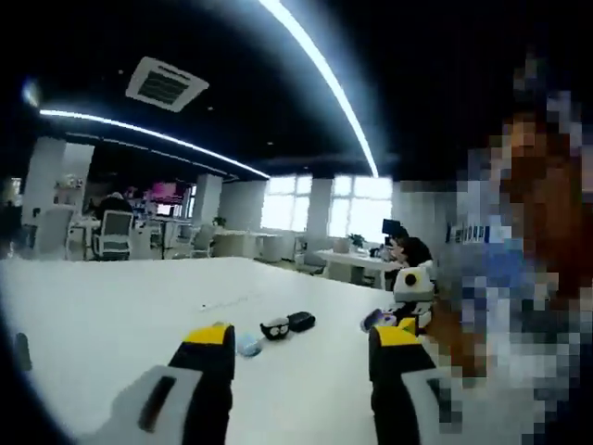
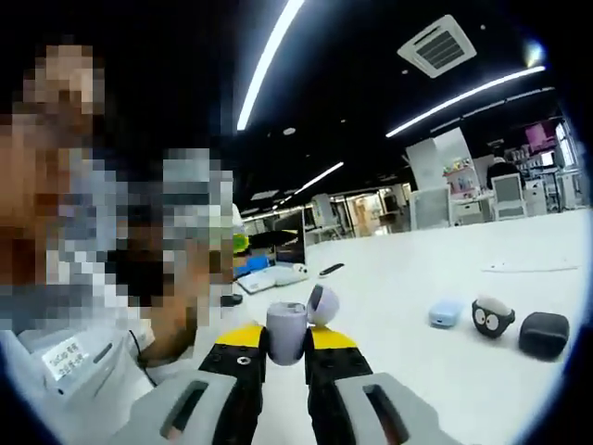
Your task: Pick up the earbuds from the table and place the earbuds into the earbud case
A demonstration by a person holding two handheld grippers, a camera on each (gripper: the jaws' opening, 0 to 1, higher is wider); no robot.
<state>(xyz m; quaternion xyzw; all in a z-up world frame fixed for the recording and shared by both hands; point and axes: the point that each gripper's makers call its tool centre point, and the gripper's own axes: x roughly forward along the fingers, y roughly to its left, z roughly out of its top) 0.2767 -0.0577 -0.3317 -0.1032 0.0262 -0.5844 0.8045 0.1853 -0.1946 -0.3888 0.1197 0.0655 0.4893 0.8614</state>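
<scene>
right gripper [image 2: 286,345]: jaws nearly closed, clamped on a pale lilac earbud case [image 2: 287,333] whose round lid [image 2: 321,303] stands flipped up; held above the tabletop [image 2: 445,371].
left gripper [image 1: 301,345]: jaws wide apart, nothing between them, low over the tabletop [image 1: 102,315].
light blue item [image 1: 248,346]: just past the left gripper's near jaw in the left gripper view; in the right gripper view [image 2: 446,313] it lies to the right of the held case, well apart from it. too small to tell if it is an earbud.
dark cartoon-eyed case [image 1: 274,328]: beside the blue item, a little further out; also at [image 2: 492,316].
black case [image 1: 301,321]: just beside the cartoon-eyed one; rounded, closed, seen at [image 2: 543,335].
across the tabletop: the right gripper [image 1: 408,311] with the lilac case [image 1: 378,320] shows in the left gripper view.
far: office desks, white chairs [image 1: 113,235], bright windows [image 1: 320,206], ceiling light strips [image 1: 320,69].
</scene>
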